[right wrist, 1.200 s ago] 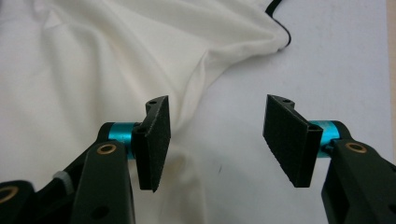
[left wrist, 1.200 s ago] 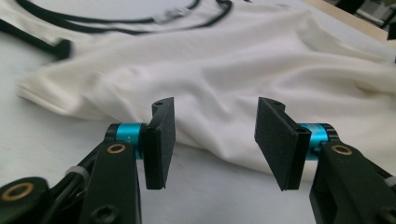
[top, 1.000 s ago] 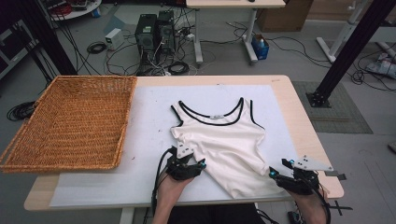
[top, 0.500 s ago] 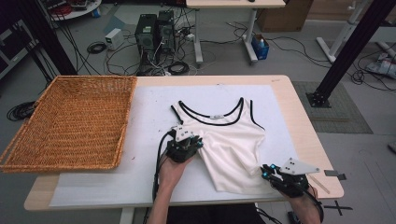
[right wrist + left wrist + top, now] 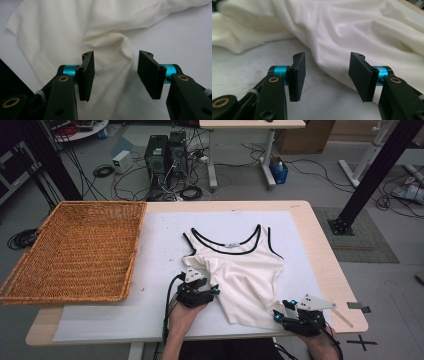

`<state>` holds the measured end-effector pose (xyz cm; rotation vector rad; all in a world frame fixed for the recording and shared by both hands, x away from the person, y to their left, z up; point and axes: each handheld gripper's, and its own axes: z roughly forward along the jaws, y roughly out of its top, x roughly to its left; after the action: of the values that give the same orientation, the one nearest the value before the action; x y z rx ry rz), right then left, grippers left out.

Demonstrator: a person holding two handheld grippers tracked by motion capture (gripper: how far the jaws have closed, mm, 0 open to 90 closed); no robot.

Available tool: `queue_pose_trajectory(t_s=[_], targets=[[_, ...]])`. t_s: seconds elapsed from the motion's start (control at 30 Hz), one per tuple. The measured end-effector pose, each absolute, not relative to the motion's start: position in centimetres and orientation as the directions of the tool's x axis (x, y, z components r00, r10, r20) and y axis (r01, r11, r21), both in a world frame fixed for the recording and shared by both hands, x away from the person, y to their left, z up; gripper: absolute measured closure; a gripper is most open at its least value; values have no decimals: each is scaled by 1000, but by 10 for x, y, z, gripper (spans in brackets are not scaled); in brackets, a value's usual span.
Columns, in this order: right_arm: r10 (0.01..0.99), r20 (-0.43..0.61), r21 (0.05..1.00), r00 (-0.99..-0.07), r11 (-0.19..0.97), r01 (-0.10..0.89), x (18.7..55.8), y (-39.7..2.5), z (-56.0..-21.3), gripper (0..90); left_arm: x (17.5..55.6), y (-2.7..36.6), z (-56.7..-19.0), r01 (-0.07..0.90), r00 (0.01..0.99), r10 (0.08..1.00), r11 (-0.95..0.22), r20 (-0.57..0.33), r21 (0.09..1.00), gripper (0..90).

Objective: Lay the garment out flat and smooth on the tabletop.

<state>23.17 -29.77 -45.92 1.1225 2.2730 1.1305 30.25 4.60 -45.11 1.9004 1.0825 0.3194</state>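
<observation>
A white tank top (image 5: 242, 270) with black trim lies on the white mat, neck away from me, its left side bunched into folds. My left gripper (image 5: 214, 291) sits at the top's near left edge. In the left gripper view its jaws (image 5: 328, 58) stand open just above the mat, with a fold of the tank top (image 5: 352, 32) right ahead and nothing between them. My right gripper (image 5: 278, 315) is at the hem's near right corner. In the right gripper view it (image 5: 116, 56) is open over a wrinkle of the tank top (image 5: 107, 42).
A large wicker basket (image 5: 75, 250) stands on the table's left side. The white mat (image 5: 160, 245) covers most of the wooden table (image 5: 325, 260). Computers, cables and desk legs are on the floor beyond the far edge.
My left gripper went out toward the left strap, then drew back toward me; the top's left side is now bunched. My right gripper has shifted a little to the left along the hem.
</observation>
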Motion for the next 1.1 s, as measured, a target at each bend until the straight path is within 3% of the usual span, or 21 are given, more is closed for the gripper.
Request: queue_pose_trajectory(t_s=[0.13, 0.2, 0.27, 0.63, 0.67, 0.77, 0.9, 1.1], targets=[[778, 40, 798, -627, 353, 488, 231, -293, -460, 726, 309, 33, -452, 560, 600, 784, -271, -158, 783, 512], [765, 33, 802, -644, 364, 473, 230, -291, -460, 820, 309, 33, -452, 545, 630, 758, -278, -167, 791, 729], [756, 34, 806, -654, 366, 465, 229, -291, -461, 859, 306, 35, -450, 533, 640, 747, -267, -177, 803, 866], [770, 99, 847, -631, 267, 459, 197, -324, -446, 878, 247, 76, -421, 433, 729, 650, -191, -217, 881, 857], [776, 107, 849, -622, 254, 464, 194, -327, -445, 865, 242, 79, -422, 430, 729, 651, -194, -212, 882, 810], [813, 82, 832, -576, 262, 489, 192, -331, -448, 691, 235, 85, -425, 432, 693, 702, -222, -165, 874, 620], [805, 47, 834, -591, 293, 467, 201, -318, -442, 588, 236, 94, -426, 442, 631, 759, -180, -161, 879, 550], [659, 22, 848, -752, 386, 363, 221, -262, -426, 457, 240, 108, -425, 454, 532, 830, -112, -168, 884, 507]])
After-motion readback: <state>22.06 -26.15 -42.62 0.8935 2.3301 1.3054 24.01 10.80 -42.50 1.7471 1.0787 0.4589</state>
